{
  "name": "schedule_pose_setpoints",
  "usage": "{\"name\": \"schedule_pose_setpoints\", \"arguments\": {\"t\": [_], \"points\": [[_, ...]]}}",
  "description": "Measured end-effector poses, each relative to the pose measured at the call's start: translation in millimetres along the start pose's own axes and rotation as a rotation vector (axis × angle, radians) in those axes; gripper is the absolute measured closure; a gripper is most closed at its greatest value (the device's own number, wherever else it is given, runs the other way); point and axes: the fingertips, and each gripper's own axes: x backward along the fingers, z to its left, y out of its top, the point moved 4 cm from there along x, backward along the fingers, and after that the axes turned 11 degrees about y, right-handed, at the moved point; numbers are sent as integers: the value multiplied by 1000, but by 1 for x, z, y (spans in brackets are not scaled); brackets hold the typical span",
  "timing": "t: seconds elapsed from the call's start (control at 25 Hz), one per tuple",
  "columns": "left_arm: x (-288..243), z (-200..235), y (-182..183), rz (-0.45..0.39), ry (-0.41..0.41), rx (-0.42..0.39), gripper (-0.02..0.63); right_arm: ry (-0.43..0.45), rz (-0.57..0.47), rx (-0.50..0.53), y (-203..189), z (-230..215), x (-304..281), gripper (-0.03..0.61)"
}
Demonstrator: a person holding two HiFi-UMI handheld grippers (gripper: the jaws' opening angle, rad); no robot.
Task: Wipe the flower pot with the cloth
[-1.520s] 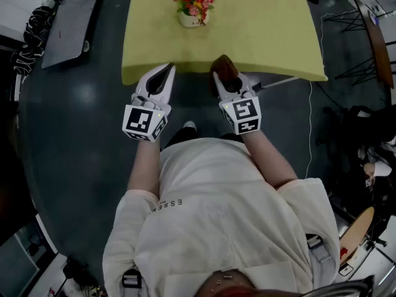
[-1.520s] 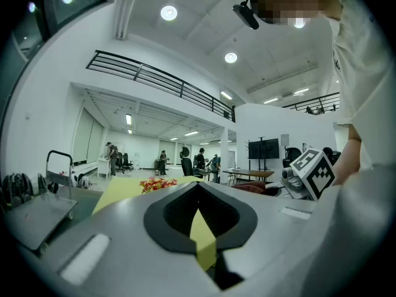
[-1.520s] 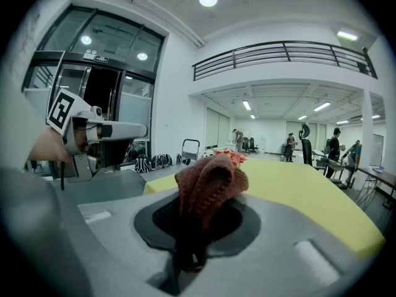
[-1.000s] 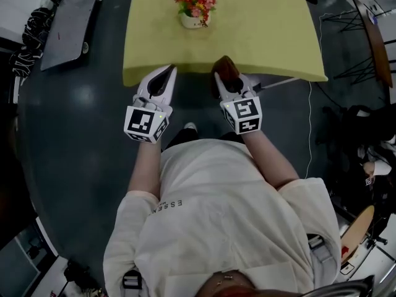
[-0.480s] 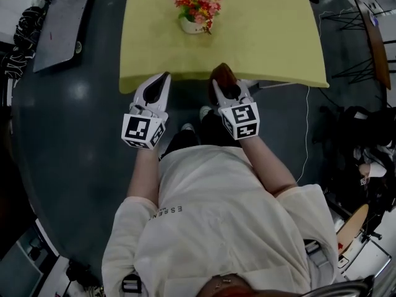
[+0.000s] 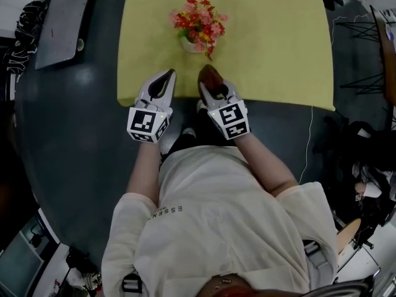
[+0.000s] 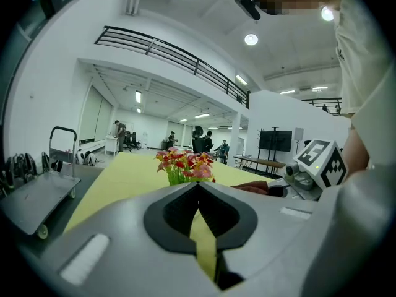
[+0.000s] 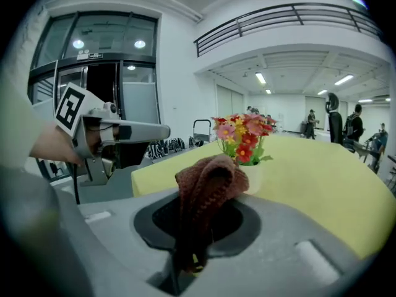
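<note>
A small white flower pot (image 6: pixel 193 44) with red and pink flowers (image 6: pixel 198 18) stands on the yellow table (image 6: pixel 272 36), near its front edge. Over that edge my right gripper (image 6: pixel 209 85) is shut on a brown knitted cloth (image 6: pixel 209 77), just short of the pot and slightly to its right. In the right gripper view the cloth (image 8: pixel 207 181) bulges out of the jaws, with the pot (image 8: pixel 255 177) close behind it. My left gripper (image 6: pixel 168 75) is shut and empty, left of the pot. In the left gripper view the flowers (image 7: pixel 184 164) rise beyond the shut jaws.
A grey flatbed cart (image 6: pixel 65 17) stands on the dark floor left of the table, with coiled cables (image 6: pixel 26 16) beside it. A thin cable (image 6: pixel 307 141) hangs from the table's right front corner. Chairs and gear (image 6: pixel 365 141) crowd the right side.
Both grippers have moved forward from the floor side of the table edge to over the table. The cloth is now close to the pot. Neither jaw has opened.
</note>
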Motion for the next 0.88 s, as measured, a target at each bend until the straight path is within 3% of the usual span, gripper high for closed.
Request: {"name": "schedule_pose_setpoints", "arguments": {"t": [0.6, 0.88], "points": [[-110, 19, -34, 136, 6, -3, 598, 272, 77, 74, 4, -37, -88, 525], [-123, 18, -38, 158, -39, -14, 598, 263, 105, 9, 1, -52, -98, 523]]}}
